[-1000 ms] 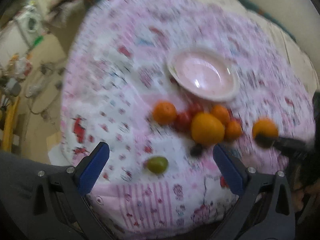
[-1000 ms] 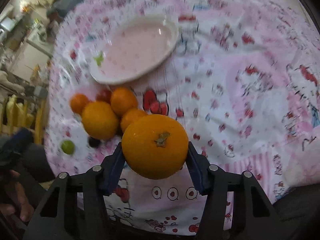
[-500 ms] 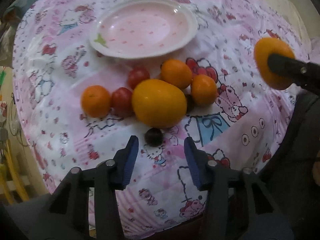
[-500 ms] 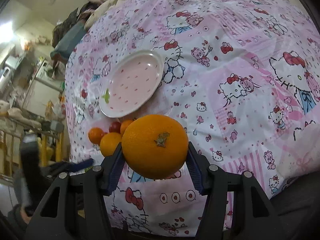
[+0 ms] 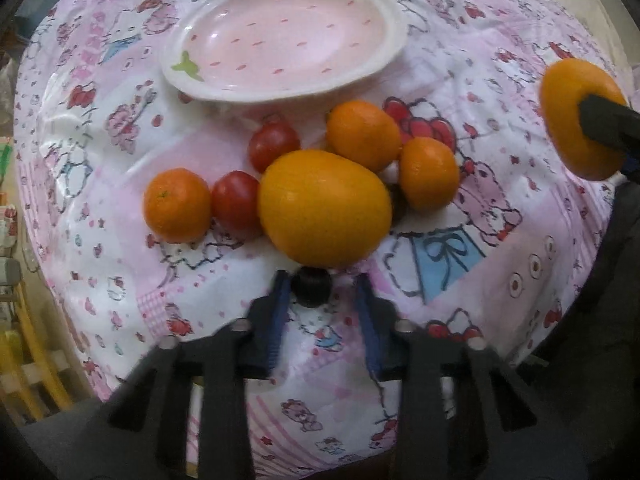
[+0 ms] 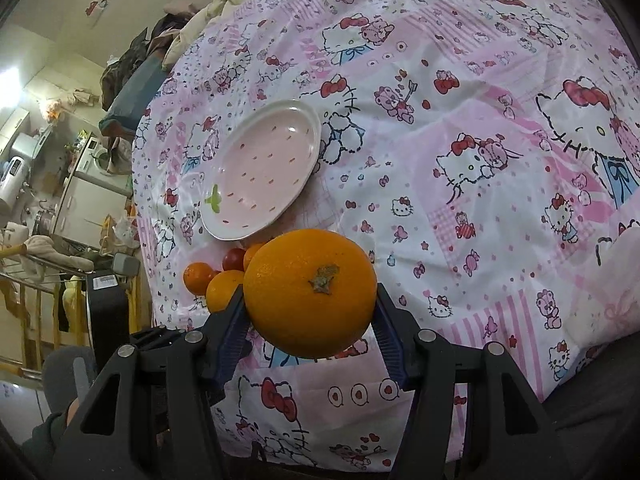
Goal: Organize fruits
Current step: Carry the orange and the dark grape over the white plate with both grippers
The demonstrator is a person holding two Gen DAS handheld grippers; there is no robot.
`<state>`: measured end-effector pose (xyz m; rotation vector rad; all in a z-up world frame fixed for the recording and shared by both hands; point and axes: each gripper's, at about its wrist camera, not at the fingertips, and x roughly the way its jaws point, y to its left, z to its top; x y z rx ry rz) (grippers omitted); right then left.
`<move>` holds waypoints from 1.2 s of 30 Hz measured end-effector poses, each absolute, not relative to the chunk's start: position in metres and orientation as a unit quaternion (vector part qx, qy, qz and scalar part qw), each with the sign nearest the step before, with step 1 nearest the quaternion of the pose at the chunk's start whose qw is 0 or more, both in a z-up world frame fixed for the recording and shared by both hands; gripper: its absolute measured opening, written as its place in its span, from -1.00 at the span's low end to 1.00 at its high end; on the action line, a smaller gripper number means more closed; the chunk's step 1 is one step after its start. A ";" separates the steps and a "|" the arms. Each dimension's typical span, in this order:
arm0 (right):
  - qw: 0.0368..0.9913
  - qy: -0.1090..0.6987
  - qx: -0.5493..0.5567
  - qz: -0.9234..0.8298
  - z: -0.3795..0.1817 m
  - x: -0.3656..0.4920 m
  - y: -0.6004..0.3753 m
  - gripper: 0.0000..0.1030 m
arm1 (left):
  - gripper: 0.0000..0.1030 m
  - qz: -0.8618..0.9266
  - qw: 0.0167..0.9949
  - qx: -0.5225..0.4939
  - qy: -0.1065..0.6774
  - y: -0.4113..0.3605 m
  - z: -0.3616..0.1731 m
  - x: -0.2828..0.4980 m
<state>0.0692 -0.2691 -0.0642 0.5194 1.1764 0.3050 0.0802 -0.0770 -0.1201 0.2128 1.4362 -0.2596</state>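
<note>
The left tongs (image 5: 321, 280) point down at the near edge of the bed and have just been closing. Their jaws now stand at a narrow gap with a small dark fruit (image 5: 310, 290) between the tips. The left pad (image 5: 280, 292) lies against it, but blur hides whether the other pad presses as firmly. A fruit this small, round and smooth could squirt out sideways if the bite is off centre, or bruise if squeezed harder. Directly behind it, and touching or nearly so, lies a big yellow-orange citrus (image 5: 324, 212). Lifting at a slant would probably nudge it, and on the soft patterned bedsheet (image 5: 440, 264) it could roll into its neighbours. Those are two tomatoes (image 5: 236, 204) and three mandarins (image 5: 178, 204), packed close around it, and they could scatter toward the edge of the bed. Off to the side, the right tongs (image 6: 310, 300) clamp a large orange (image 6: 288, 320) by its flanks, in the air above the sheet. The grip on those curved sides looks secure, but a jolt could let the orange slip. Farthest back, the pink strawberry-shaped plate (image 5: 384, 64) holds no fruit. Resting on bedding, it may tip or let round fruit roll out if loaded at the rim.
</note>
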 end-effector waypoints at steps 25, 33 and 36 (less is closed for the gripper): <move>0.796 0.542 0.229 0.144 -0.061 0.074 -0.266 0.18 | -0.69 -0.072 0.824 0.031 0.561 -0.034 -0.030 0.073; 0.807 0.528 0.216 0.151 -0.044 0.099 -0.269 0.18 | -0.69 -0.073 0.842 0.007 0.535 -0.016 -0.003 0.116; 0.813 0.519 0.209 0.158 -0.036 0.112 -0.269 0.18 | -0.69 -0.070 0.846 -0.002 0.528 -0.014 0.001 0.129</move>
